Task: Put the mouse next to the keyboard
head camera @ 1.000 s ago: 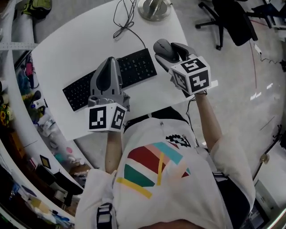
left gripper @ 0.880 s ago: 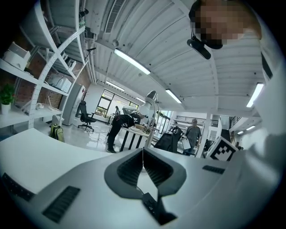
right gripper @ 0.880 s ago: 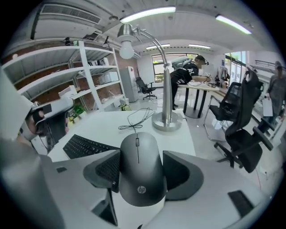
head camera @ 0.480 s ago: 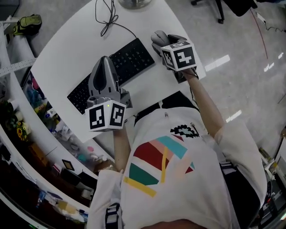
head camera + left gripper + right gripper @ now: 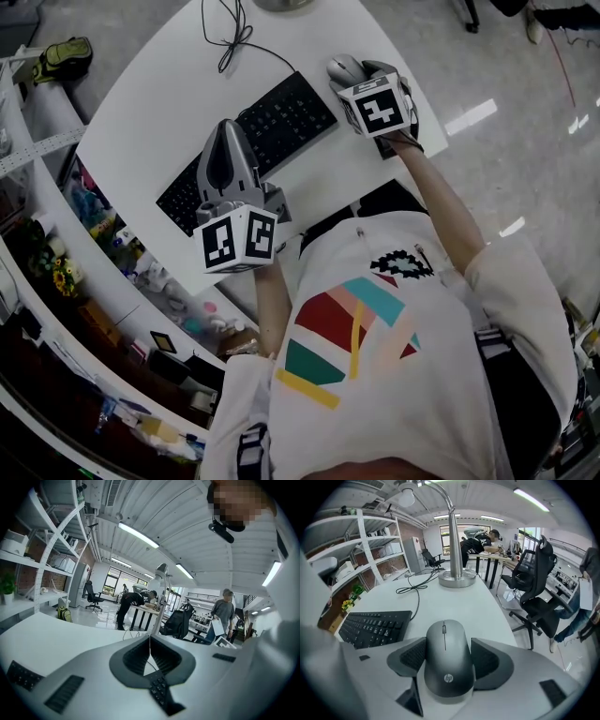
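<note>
A dark grey mouse [image 5: 445,660] sits between the jaws of my right gripper [image 5: 446,658], whose ribbed pads [image 5: 412,656] press on both its sides. In the head view the mouse [image 5: 345,67] is just right of the black keyboard [image 5: 253,141], in front of my right gripper's marker cube [image 5: 375,103]. I cannot tell whether the mouse rests on the white table [image 5: 150,103] or hangs just above it. My left gripper [image 5: 225,164] hovers over the keyboard's middle. It is shut and empty, its tips meeting [image 5: 150,639], with keyboard keys [image 5: 160,693] visible below.
A lamp's round base [image 5: 457,577] stands at the table's far end, with a black cable [image 5: 415,590] running toward the keyboard [image 5: 375,626]. An office chair [image 5: 534,588] stands off the table's right edge. Cluttered shelves [image 5: 56,272] line the left side.
The head camera has shifted. My right gripper stays closed round the mouse beside the keyboard's right end, and my left gripper stays shut over the keyboard.
</note>
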`<state>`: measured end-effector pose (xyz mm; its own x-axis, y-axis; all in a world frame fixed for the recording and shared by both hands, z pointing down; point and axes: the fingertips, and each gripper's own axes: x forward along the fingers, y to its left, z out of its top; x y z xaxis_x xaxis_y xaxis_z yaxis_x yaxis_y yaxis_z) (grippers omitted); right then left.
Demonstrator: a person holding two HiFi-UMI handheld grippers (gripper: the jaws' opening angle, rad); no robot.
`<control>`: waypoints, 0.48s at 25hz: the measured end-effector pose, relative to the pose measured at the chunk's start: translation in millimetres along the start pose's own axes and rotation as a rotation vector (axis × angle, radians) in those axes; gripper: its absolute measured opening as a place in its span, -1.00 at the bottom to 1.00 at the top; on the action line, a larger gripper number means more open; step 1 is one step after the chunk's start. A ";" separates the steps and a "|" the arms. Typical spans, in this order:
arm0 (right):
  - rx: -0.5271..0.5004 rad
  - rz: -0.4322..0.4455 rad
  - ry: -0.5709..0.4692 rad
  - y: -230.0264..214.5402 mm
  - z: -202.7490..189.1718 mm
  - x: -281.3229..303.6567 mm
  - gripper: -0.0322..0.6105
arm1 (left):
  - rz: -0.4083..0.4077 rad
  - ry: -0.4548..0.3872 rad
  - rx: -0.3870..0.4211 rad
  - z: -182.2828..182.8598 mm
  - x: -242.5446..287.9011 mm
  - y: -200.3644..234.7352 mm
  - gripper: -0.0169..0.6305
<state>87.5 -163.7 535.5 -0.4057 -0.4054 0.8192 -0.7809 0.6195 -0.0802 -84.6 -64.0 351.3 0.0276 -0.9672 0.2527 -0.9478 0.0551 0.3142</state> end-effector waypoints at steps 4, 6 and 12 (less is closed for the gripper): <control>-0.022 0.001 -0.025 1.1 3.9 -1.5 0.05 | 0.019 -0.004 -0.003 2.1 -0.8 2.4 -0.81; -0.046 -0.001 -0.036 1.4 3.4 -2.6 0.05 | 0.021 -0.004 -0.002 1.2 -2.0 0.9 -0.81; -0.175 0.010 -0.042 5.2 5.3 -2.0 0.06 | 0.026 -0.006 0.001 0.8 -2.7 0.4 -0.81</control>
<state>81.8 -163.3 530.4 -0.4349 -0.4240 0.7944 -0.6839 0.7294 0.0150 -85.3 -61.6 350.0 0.0013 -0.9669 0.2552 -0.9486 0.0796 0.3063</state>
